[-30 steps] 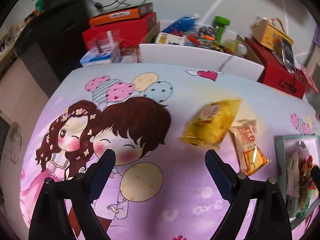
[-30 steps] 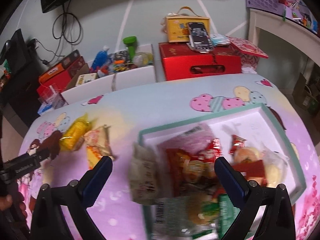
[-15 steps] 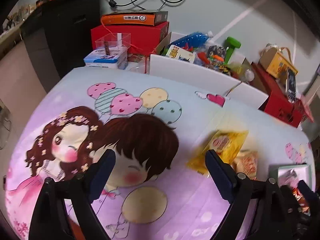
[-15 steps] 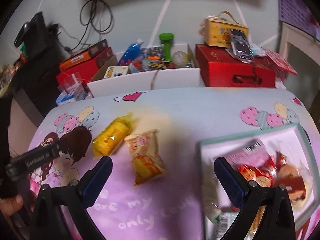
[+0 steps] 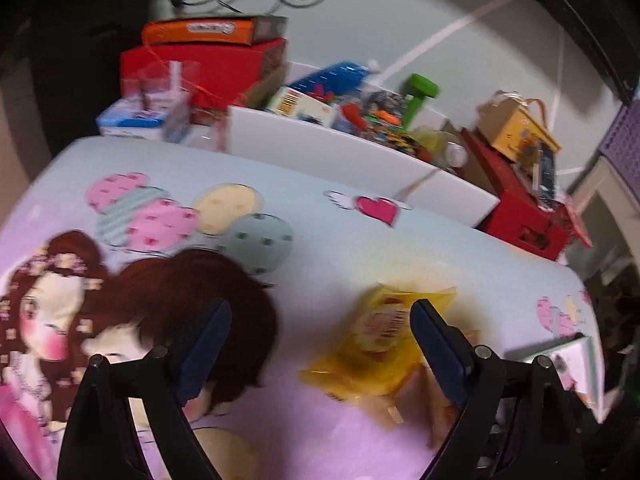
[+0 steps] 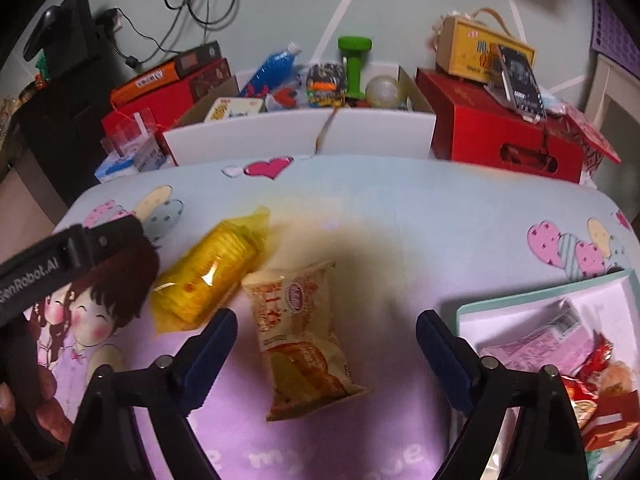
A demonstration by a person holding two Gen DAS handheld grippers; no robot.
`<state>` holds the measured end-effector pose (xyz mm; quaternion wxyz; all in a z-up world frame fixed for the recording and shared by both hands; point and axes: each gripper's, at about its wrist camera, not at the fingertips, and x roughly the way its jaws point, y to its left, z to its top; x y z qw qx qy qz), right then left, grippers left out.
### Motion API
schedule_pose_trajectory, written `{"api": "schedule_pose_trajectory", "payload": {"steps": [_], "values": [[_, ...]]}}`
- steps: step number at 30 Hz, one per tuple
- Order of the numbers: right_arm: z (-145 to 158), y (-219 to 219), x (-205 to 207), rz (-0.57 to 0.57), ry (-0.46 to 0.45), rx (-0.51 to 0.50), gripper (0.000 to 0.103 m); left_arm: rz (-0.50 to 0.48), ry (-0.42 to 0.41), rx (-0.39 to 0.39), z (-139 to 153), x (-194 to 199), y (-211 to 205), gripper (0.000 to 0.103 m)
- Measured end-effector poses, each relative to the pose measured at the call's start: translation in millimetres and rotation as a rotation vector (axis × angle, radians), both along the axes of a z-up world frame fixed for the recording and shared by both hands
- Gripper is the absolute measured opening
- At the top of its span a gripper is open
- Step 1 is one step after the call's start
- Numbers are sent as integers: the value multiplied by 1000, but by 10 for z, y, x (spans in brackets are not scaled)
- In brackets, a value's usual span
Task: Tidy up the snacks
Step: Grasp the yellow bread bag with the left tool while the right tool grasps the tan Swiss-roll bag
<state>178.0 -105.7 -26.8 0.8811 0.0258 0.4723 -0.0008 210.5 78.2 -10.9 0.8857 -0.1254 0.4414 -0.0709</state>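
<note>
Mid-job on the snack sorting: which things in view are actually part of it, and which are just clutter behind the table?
Part of the job:
- yellow snack packet
- cream bread packet
- tray of snacks
- right gripper, jaws closing, pads touching nothing
- left gripper, open

Just lying about:
- white box of oddments
- red boxes
- green dumbbell

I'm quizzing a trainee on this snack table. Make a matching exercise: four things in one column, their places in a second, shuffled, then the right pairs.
Things:
1. yellow packet
2. cake packet
3. tray
4. phone

Places:
A. behind the table, propped on the red box
B. on the cloth, in front of the right gripper, whose closing jaws do not touch it
C. at the table's right edge, holding mixed snacks
D. on the cloth, left of the cake packet, touching it

Pairs: 1-D, 2-B, 3-C, 4-A
</note>
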Motion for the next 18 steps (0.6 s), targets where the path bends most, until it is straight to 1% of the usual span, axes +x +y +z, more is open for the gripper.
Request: {"api": "schedule_pose_trajectory", "payload": {"steps": [2,6,11,12,13,14,15,17,18], "values": [[-33,12,15,6,-3,-23,91,-55,-2,-5,-42,28,-129,91],[-76,63,30,27,-4,-39,90,-121,11,49,-137,53,-359,91],[-105,116,18,44,-1,-53,86,-152,46,64,-281,78,-483,91],[-106,123,17,47,-1,-54,85,-154,51,67,-304,81,-495,87],[-110,128,15,48,0,-57,85,-154,53,68,-319,78,-501,77],[-112,128,17,47,0,-61,84,-152,55,68,-329,85,-505,73],[-115,122,15,44,1,-62,81,-149,55,69,-330,84,-503,72],[-115,110,20,41,1,-58,79,-157,53,72,-323,73,-510,68],[-114,106,20,41,1,-57,79,-161,49,77,-316,67,-517,64]]}}
